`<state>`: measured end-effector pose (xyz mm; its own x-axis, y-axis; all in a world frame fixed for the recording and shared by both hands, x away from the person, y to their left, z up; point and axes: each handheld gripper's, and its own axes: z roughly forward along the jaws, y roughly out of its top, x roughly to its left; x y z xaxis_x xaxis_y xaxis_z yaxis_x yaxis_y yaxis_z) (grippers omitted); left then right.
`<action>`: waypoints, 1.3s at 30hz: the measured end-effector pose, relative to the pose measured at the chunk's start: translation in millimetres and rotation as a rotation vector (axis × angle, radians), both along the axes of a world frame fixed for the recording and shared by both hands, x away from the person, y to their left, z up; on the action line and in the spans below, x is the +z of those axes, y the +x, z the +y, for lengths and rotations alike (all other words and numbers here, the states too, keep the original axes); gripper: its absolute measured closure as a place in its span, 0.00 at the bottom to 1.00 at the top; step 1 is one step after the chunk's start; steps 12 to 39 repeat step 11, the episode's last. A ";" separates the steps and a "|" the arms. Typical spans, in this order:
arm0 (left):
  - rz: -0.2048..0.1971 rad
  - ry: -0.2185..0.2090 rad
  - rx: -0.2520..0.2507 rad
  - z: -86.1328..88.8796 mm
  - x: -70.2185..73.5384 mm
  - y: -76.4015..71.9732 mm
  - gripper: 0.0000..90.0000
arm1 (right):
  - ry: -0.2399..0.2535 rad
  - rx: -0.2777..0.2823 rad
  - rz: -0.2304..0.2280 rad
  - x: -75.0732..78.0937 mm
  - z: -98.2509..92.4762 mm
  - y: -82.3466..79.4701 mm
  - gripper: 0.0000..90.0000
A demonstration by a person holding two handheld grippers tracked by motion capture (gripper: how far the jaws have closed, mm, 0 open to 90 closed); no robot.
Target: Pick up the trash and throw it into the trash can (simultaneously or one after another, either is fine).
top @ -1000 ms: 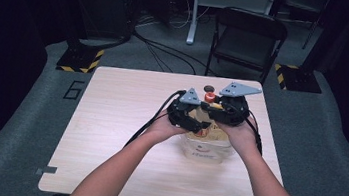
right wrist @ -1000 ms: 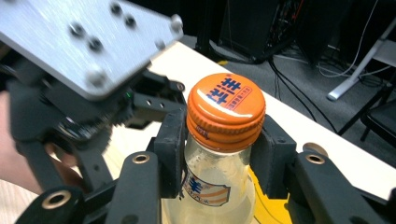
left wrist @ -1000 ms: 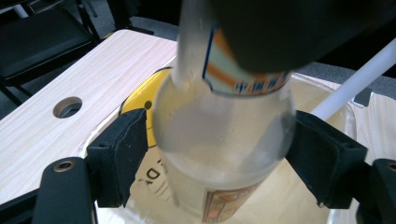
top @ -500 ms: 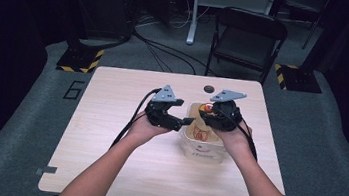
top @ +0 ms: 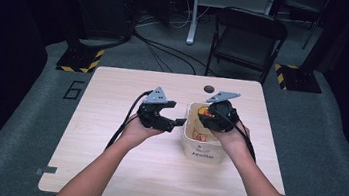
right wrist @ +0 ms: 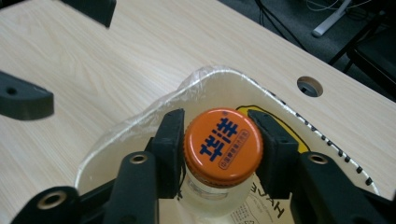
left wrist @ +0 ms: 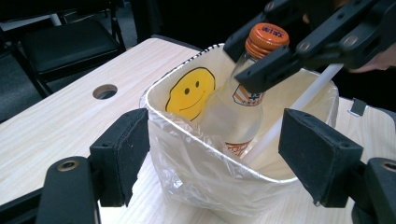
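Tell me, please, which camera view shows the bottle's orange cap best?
The right gripper view: the orange cap sits close and face-on between the right gripper pads, its blue print readable. The left gripper view shows the cap smaller and from the side, above the white bin. The high view gives just an orange speck.

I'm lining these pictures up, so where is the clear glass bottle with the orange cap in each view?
High view: clear glass bottle with the orange cap right of centre, under the right hand.
Left gripper view: upper right, cap topmost.
Right gripper view: centre, cap between the fingers.
Shared landmark: white lined bin around the bottle.
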<state>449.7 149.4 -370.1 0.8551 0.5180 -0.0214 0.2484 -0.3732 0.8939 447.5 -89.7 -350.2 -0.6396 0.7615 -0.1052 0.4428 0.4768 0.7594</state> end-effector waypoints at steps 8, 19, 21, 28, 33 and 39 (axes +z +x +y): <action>0.009 -0.008 0.012 8.5 -5.3 -2.8 0.26 | 0.043 -0.016 -0.028 12.1 -4.5 -12.1 0.42; 0.014 -0.002 0.020 14.9 -8.0 -3.9 0.25 | 0.054 -0.007 -0.068 19.4 -8.3 -21.6 0.38; 0.014 -0.002 0.020 14.9 -8.0 -3.9 0.25 | 0.054 -0.007 -0.068 19.4 -8.3 -21.6 0.38; 0.014 -0.002 0.020 14.9 -8.0 -3.9 0.25 | 0.054 -0.007 -0.068 19.4 -8.3 -21.6 0.38; 0.014 -0.002 0.020 14.9 -8.0 -3.9 0.25 | 0.054 -0.007 -0.068 19.4 -8.3 -21.6 0.38; 0.014 -0.002 0.020 14.9 -8.0 -3.9 0.25 | 0.054 -0.007 -0.068 19.4 -8.3 -21.6 0.38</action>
